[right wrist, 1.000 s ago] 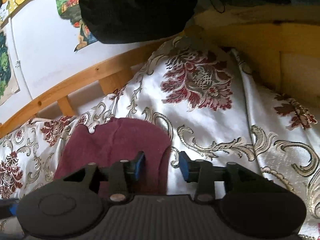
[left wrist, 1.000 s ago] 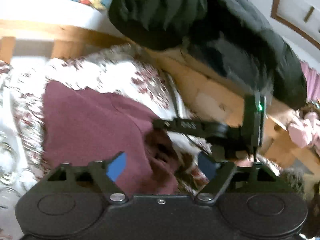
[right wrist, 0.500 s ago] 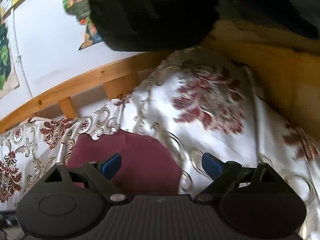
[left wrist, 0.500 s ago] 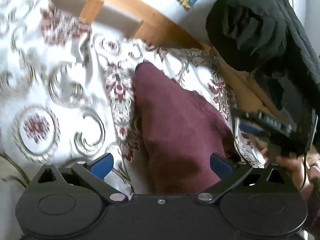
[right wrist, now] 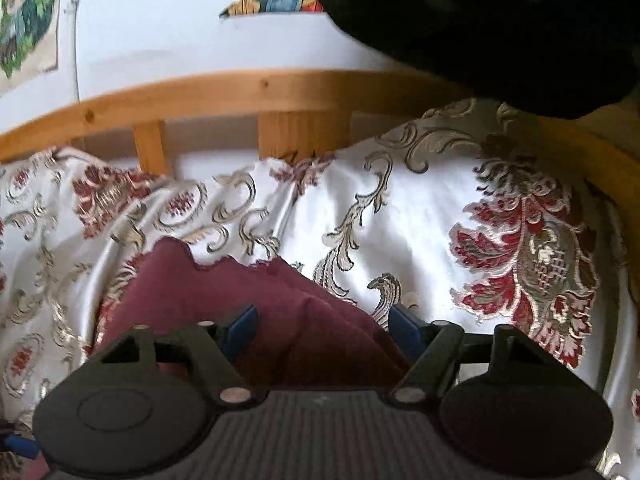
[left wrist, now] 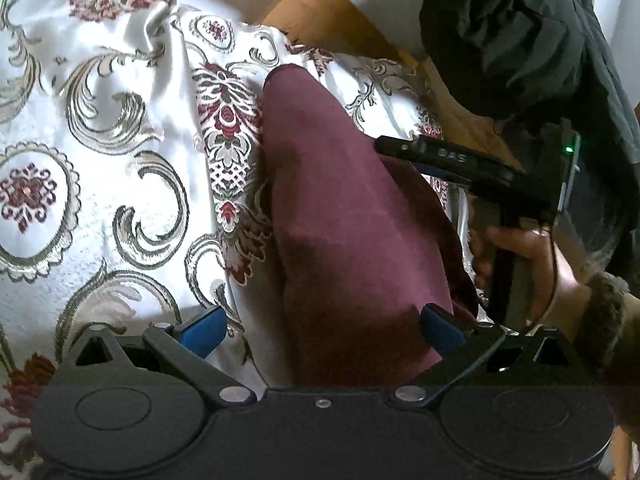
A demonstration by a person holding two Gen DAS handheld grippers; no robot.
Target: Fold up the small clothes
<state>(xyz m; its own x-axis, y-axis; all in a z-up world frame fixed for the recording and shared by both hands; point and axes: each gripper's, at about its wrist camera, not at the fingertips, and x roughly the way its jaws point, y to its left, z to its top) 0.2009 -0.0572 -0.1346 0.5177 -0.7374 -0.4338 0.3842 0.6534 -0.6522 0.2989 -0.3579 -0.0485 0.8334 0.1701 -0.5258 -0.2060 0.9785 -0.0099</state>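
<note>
We are partway into a fold: the single small maroon knit garment [left wrist: 352, 216] lies on the white satin bedspread with red and gold floral brocade [left wrist: 100, 168], already doubled into a long narrow shape, one end close under our left gripper [left wrist: 320, 330] and the other reaching toward the pine bed rail [left wrist: 336, 12]. Our left gripper stands wide apart, its blue pads either side of the near end and clamped on nothing. Our right gripper [right wrist: 322, 326] is likewise spread, holding nothing, poised low at the garment's wavy far edge [right wrist: 224, 268]; from the left wrist view we see it reaching in from the side, though whether it touches the cloth we cannot tell.

We judge the next move to be a fresh grasp: each gripper should close on an edge or corner, catching all layers, then carry one end over the other without dragging the slippery bedspread along.

By our count: one maroon garment, two grippers, one bedspread, one wooden rail with two slats in the right wrist view, and one bulky black jacket [left wrist: 520, 28] hanging above.
</note>
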